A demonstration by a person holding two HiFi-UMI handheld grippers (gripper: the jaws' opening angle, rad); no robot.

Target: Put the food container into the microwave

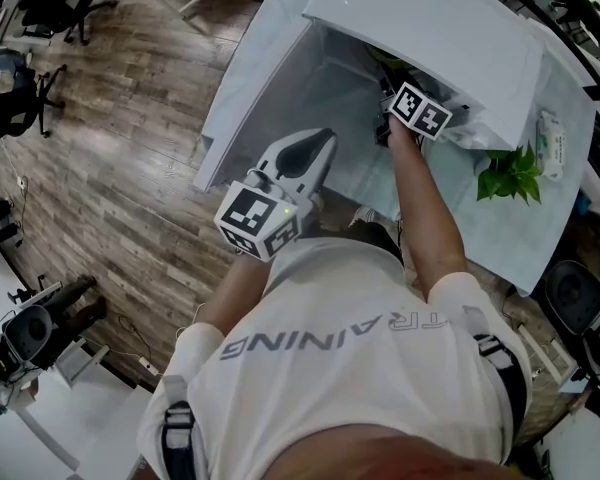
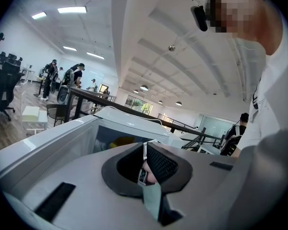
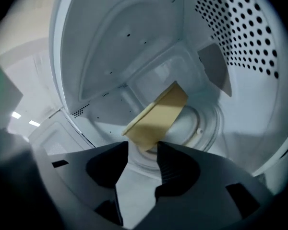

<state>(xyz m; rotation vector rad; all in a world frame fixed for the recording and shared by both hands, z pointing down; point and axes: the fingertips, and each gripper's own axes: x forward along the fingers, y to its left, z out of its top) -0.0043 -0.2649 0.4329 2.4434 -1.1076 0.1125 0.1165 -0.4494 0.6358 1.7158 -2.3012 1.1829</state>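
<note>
Nearest the body, the left gripper is held level in front of the white shirt. Its jaws are pressed together, and nothing can be made out between them. Beyond it, the right gripper is reached through the open front of the white microwave, whose door is swung out to the left. The right jaws are spread. The near corner of the yellow food container is seen in the gap at their tips; whether the pads touch it cannot be told. The container is already inside the microwave, lying over the glass turntable and below the perforated wall. Past the microwave, a green plant is set on the pale table.
</note>
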